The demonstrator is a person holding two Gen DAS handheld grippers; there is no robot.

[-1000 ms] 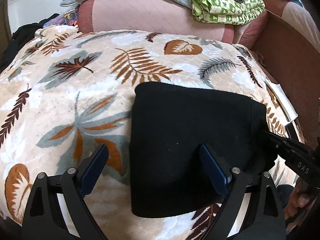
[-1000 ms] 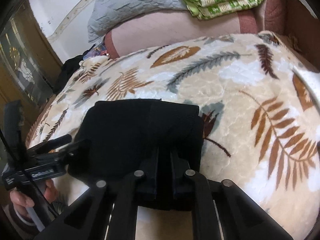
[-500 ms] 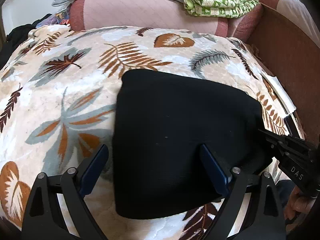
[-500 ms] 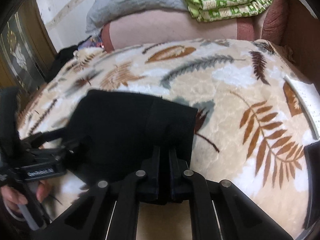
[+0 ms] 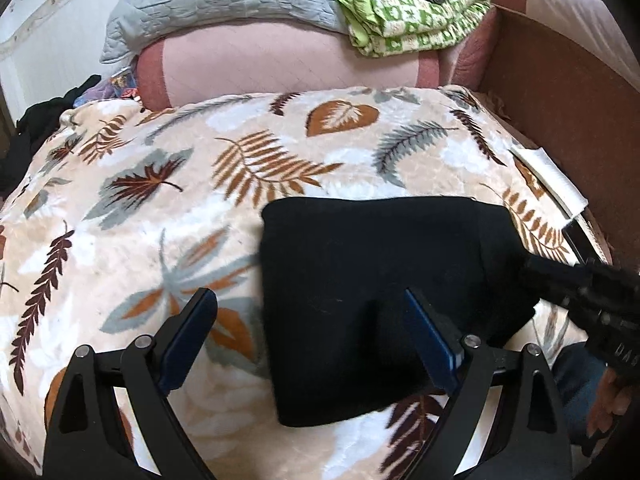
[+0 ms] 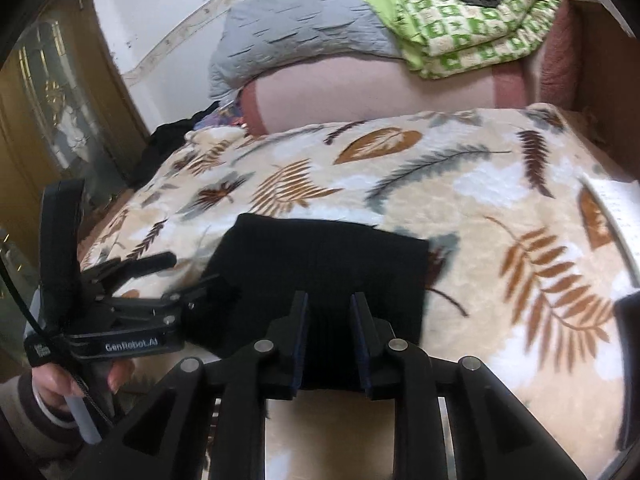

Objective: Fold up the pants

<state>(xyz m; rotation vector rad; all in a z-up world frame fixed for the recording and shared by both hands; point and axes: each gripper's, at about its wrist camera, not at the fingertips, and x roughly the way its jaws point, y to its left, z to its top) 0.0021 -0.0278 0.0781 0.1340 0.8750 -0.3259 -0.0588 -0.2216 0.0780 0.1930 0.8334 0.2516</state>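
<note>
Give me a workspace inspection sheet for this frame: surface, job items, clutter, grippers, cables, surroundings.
Surface: leaf-print blanket spread over a bed.
Job's things: black pants folded into a compact rectangle, lying flat near the bed's near edge.
Clutter: green patterned blanket and grey quilt piled on the pink bolster; dark clothes at the far left.
Grippers: left gripper open, one finger over the pants; right gripper partly open, with a fold of the pants between its fingers.
Cables: black cable by the left handle.
Surroundings: brown headboard, white wall.
</note>
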